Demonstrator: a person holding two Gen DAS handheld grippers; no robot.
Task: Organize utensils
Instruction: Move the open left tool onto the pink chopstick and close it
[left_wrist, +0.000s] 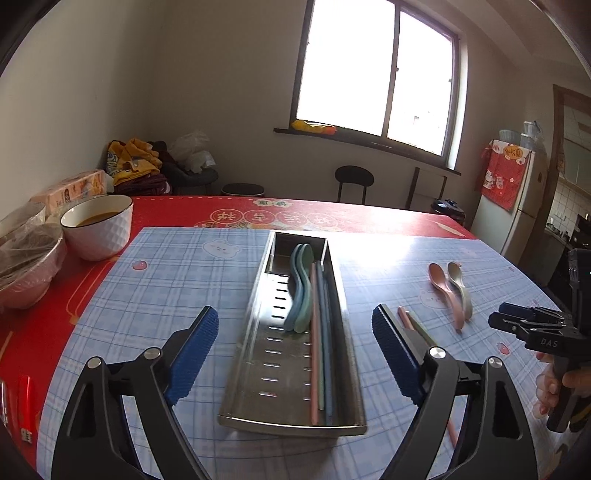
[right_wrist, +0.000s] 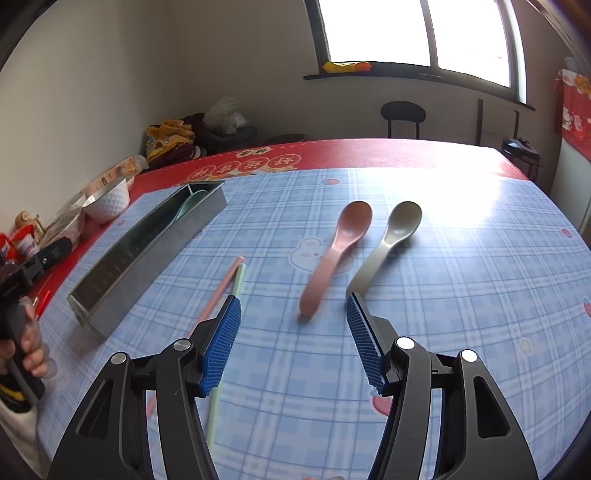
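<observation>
A steel utensil tray (left_wrist: 258, 332) lies lengthwise on the blue plaid mat (left_wrist: 166, 280). In it are a blue spoon (left_wrist: 295, 280), a green spoon (left_wrist: 306, 284) and several chopsticks (left_wrist: 319, 343). My left gripper (left_wrist: 291, 332) is open and empty, hovering above the tray's near half. A pink spoon (right_wrist: 332, 254) and a grey spoon (right_wrist: 388, 247) lie side by side on the mat, with a pink chopstick (right_wrist: 221, 288) and a green chopstick (right_wrist: 238, 280) to their left. My right gripper (right_wrist: 293, 314) is open and empty, just short of the pink spoon's handle end. The tray (right_wrist: 155, 254) sits to its left.
A white bowl (left_wrist: 99, 229) with brown liquid, covered dishes (left_wrist: 26, 258) and a tissue pack (left_wrist: 70, 190) stand at the table's left edge on the red cloth (left_wrist: 332, 218). Stools, a window and a fridge (left_wrist: 517, 206) lie beyond the table.
</observation>
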